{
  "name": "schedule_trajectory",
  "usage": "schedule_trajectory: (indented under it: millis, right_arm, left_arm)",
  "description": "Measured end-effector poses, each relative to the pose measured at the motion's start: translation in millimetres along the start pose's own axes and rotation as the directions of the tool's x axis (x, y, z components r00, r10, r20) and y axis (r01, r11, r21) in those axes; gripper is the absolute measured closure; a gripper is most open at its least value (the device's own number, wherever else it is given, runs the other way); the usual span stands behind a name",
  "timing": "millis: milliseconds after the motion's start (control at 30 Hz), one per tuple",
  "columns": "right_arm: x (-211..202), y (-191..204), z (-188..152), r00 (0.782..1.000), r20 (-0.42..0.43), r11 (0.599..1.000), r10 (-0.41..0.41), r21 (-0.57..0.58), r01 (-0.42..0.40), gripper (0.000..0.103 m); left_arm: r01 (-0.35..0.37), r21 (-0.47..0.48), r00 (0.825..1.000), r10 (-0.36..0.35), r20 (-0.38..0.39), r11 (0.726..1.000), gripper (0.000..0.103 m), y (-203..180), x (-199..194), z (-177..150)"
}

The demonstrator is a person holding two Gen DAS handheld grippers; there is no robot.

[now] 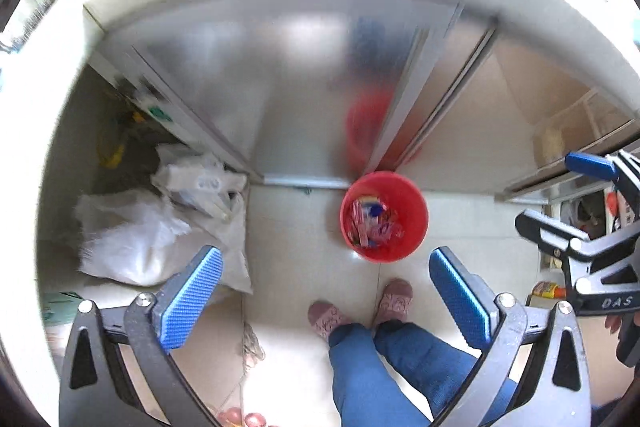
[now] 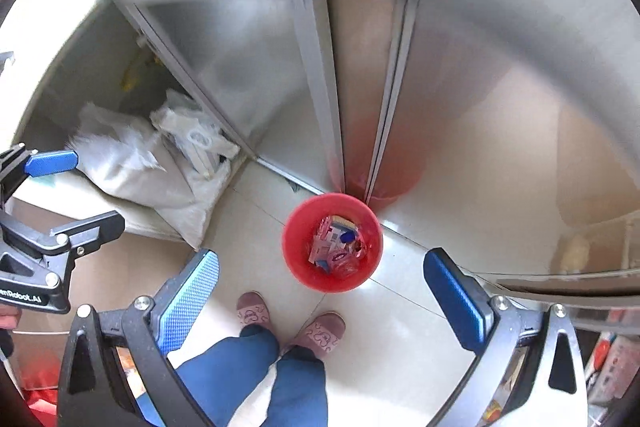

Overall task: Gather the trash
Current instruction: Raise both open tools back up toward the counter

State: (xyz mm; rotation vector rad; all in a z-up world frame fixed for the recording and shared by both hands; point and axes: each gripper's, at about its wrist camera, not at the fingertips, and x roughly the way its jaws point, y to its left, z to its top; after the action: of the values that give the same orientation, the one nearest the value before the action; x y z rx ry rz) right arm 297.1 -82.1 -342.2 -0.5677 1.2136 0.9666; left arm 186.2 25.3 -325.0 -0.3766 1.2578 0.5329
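Left wrist view: you are holding the left tool (image 1: 326,291) spread wide, nothing between its blue pads, pointing steeply down at the floor (image 1: 288,227).
Right wrist view: you are keeping the right tool (image 2: 322,293) spread just as wide and empty too.
Trash: it is sitting as a heap of wrappers (image 2: 336,245) inside the red bucket (image 2: 296,259), which is standing on the floor just in front of your slippers (image 2: 324,335).
Risk: you are standing close, so a step forward is likely to tip the bucket and spill the wrappers.
Second risk: both tools are hanging near each other, and reaching together could make them clash.
Around: white sacks (image 1: 132,243) are lying left of the bucket, against the frosted sliding door (image 1: 248,75).
In the way: nothing is lying between the tools and the bucket.
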Motion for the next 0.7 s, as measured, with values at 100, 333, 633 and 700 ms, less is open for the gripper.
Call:
schedule_trajectory:
  millis: [100,333,633,700]
  right_arm:
    - [-37.9,5.8,9.6,1.0,0.028,1.0,0.006,0.0,-0.006,0.001]
    - [-117.1,20.2,35.1,0.991,0.128,0.998,-0.022,-0.061,0.03,0.001]
    - [-173.2,37.5,68.4,0.966,0.258,0.989,-0.008,-0.14,0.045,0.001]
    - [-183.5,40.3,78.9,0.959,0.285,0.986,0.007,-0.163,0.042,0.001]
  left_arm:
    - [-0.004,0.024,0.999,0.003,0.043,1.0,0.0,-4.3,-40.3,8.7]
    - [-0.039,-0.007,0.989,0.039,0.143,0.999,0.0,-4.6,-114.3,24.3]
    - [-0.098,-0.053,0.965,0.108,0.24,0.994,0.0,10.9,-187.2,31.5]
    - [-0.108,-0.058,0.959,0.12,0.259,0.992,0.0,18.5,-196.6,37.5]
